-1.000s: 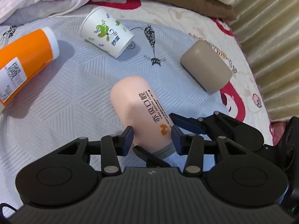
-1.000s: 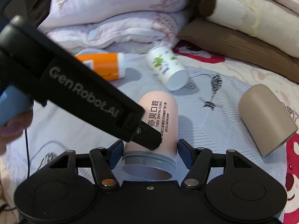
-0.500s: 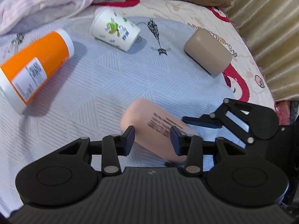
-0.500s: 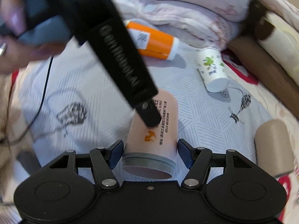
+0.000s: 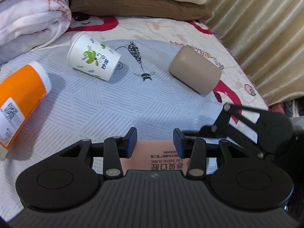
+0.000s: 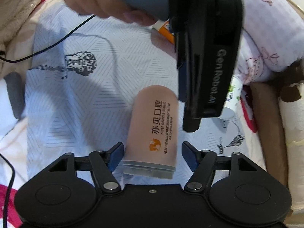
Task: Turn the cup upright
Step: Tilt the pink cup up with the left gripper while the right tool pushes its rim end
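Observation:
A peach-pink cup (image 6: 154, 131) with dark printed text and a grey rim is held off the bed. My right gripper (image 6: 152, 154) is shut on it near the rim, closed end pointing away. In the left wrist view the cup (image 5: 152, 155) shows low between the fingers of my left gripper (image 5: 154, 140), which stands open around its closed end without clear contact. The left gripper's black body (image 6: 207, 57) hangs over the cup in the right wrist view. The right gripper (image 5: 247, 129) shows at the right of the left wrist view.
On the bed sheet (image 5: 114, 104) lie a white printed paper cup (image 5: 93, 57), a beige cup (image 5: 195, 72) and an orange bottle (image 5: 19, 102). Folded blankets (image 5: 28, 15) and pillows are behind. A curtain (image 5: 266, 28) is at right. A black cable (image 6: 57, 41) crosses the sheet.
The cup has been lifted off the sheet and swung round by my right gripper. My left gripper has risen and now sits over the cup's closed end.

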